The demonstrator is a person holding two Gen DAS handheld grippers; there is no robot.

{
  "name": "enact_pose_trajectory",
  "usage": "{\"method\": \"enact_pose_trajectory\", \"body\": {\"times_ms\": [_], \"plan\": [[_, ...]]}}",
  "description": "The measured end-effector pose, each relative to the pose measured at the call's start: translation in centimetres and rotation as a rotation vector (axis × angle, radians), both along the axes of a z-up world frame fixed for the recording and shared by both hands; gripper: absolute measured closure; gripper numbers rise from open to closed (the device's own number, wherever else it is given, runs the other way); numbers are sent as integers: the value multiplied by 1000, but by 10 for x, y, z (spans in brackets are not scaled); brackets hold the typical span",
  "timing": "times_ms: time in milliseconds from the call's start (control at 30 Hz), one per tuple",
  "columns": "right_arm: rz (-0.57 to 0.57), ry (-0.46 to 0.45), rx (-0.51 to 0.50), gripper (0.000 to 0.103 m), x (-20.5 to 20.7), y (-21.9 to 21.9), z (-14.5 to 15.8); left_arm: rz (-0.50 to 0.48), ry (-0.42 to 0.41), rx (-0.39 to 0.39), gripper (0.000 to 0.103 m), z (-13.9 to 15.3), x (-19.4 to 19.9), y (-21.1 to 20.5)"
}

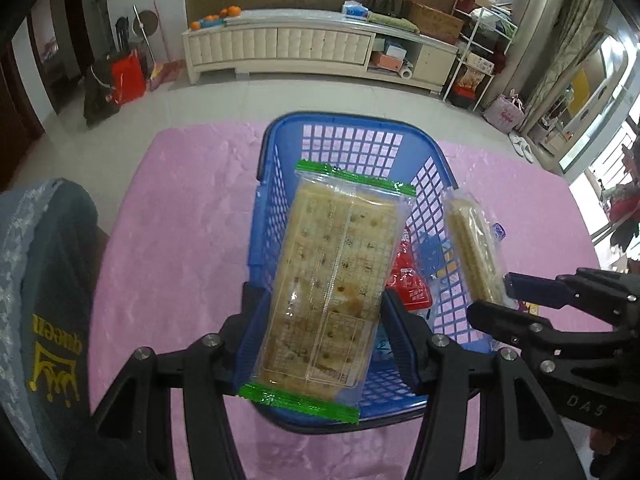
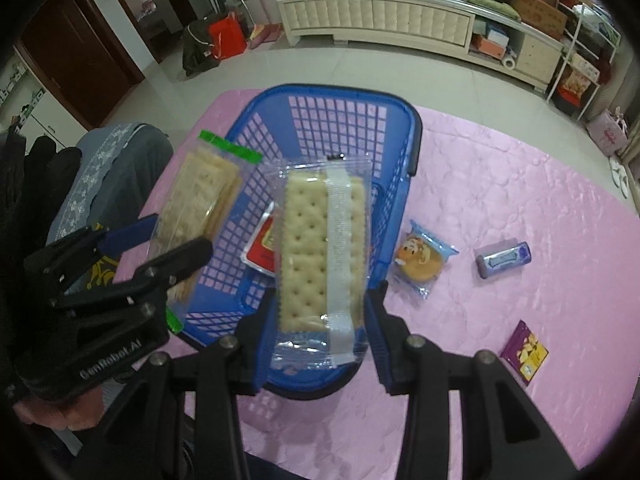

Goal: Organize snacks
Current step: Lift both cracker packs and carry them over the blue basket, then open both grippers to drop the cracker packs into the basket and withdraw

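Note:
My left gripper [image 1: 324, 308] is shut on a clear cracker pack with green ends [image 1: 332, 276], held over the blue plastic basket [image 1: 280, 184]. In the right wrist view that gripper [image 2: 176, 236] and its pack [image 2: 196, 200] hang above the basket's left rim. My right gripper [image 2: 320, 304] is shut on a pale cracker pack with clear ends [image 2: 320, 256], also above the basket [image 2: 400, 152]. From the left wrist view the right gripper [image 1: 494, 296] and its pack [image 1: 476, 248] sit over the basket's right wall. A red packet [image 2: 264, 244] lies inside the basket.
On the pink tablecloth [image 2: 500, 184] right of the basket lie a small cake in a blue wrapper [image 2: 424, 260], a purple-blue pack [image 2: 504, 258] and a purple and yellow packet [image 2: 524, 352]. A chair draped in grey-blue cloth [image 1: 44, 280] stands at the table's left edge.

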State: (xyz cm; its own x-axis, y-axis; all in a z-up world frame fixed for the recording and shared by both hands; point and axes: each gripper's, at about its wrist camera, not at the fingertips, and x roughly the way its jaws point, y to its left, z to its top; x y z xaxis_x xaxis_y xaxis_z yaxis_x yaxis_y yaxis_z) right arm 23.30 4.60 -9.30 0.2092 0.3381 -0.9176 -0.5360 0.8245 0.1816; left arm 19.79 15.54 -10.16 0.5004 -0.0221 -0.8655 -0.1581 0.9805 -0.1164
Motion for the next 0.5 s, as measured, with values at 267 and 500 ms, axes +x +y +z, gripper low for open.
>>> {"method": "enact_pose_trajectory", "body": {"times_ms": [267,500], "plan": [[-33,11,-3,56,0,-13,0,-27,33,31,38,-2,-9,-7],[-50,-11,13,56,-10,-20,21,-19,-27,16,33,33,-31,3]]}}
